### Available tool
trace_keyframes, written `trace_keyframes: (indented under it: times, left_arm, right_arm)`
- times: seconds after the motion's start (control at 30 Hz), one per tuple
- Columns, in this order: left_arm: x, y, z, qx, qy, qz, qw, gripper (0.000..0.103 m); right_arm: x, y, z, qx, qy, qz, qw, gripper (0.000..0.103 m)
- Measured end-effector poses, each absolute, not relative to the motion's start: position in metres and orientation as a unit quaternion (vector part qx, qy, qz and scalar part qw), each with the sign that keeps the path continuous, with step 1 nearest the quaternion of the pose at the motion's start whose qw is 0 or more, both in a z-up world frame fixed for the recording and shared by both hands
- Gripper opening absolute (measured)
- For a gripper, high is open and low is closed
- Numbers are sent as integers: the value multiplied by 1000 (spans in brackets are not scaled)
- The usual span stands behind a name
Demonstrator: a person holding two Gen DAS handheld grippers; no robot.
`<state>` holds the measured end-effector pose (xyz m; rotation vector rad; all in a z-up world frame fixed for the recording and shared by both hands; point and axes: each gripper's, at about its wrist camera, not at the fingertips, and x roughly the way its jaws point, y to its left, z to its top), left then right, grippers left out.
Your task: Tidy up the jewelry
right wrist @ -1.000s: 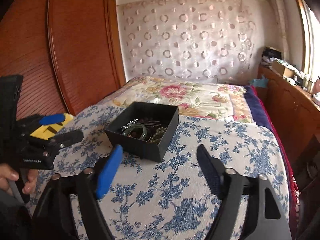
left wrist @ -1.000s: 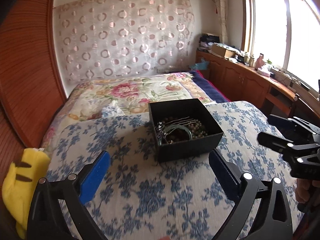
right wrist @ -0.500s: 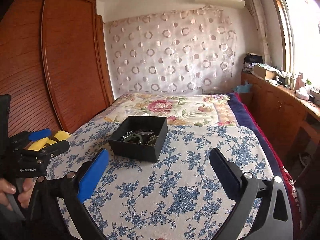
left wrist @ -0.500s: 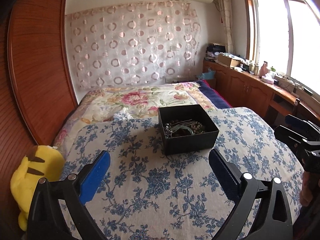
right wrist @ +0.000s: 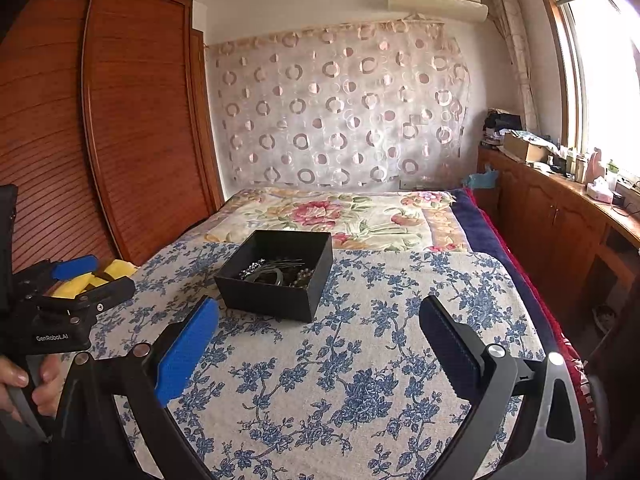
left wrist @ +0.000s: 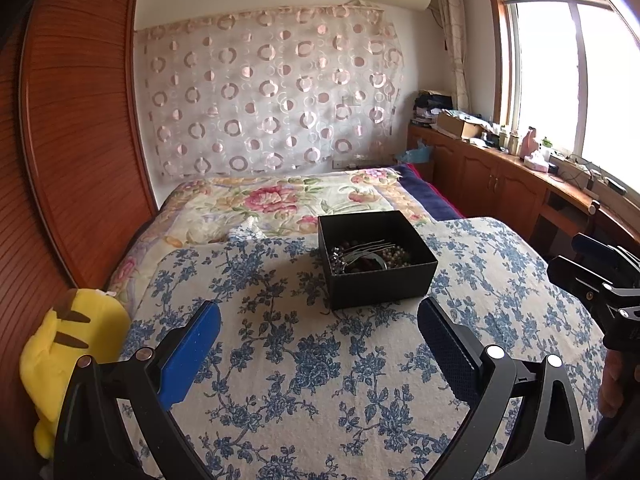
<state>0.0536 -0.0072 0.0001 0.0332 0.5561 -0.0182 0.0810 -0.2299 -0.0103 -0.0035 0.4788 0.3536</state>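
An open black box (left wrist: 378, 280) sits on the blue-flowered bedspread (left wrist: 304, 360). It holds a tangle of jewelry (left wrist: 370, 256): beads, thin metal pins and a dark bangle. It also shows in the right wrist view (right wrist: 276, 292), with the jewelry (right wrist: 276, 274) inside. My left gripper (left wrist: 318, 344) is open and empty, well back from the box. My right gripper (right wrist: 318, 340) is open and empty, also short of the box. Each gripper shows at the edge of the other's view, the right (left wrist: 600, 284) and the left (right wrist: 72, 292).
A yellow plush toy (left wrist: 68, 344) lies at the bed's left edge beside a wooden wardrobe (left wrist: 72, 140). A pink floral quilt (left wrist: 288, 200) covers the far half of the bed. A wooden counter (left wrist: 520, 184) with clutter runs under the window on the right.
Both grippers have pulled back and up from the box, so it looks smaller and farther off. Both stayed open and empty.
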Motion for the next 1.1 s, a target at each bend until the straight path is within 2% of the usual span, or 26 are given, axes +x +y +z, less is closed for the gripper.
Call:
trace_keyframes:
  times: [1.1]
  left_arm:
    - [42, -14, 9, 11, 260, -13, 965, 95]
  right_arm:
    - [79, -233, -14, 1, 236, 169, 957, 101]
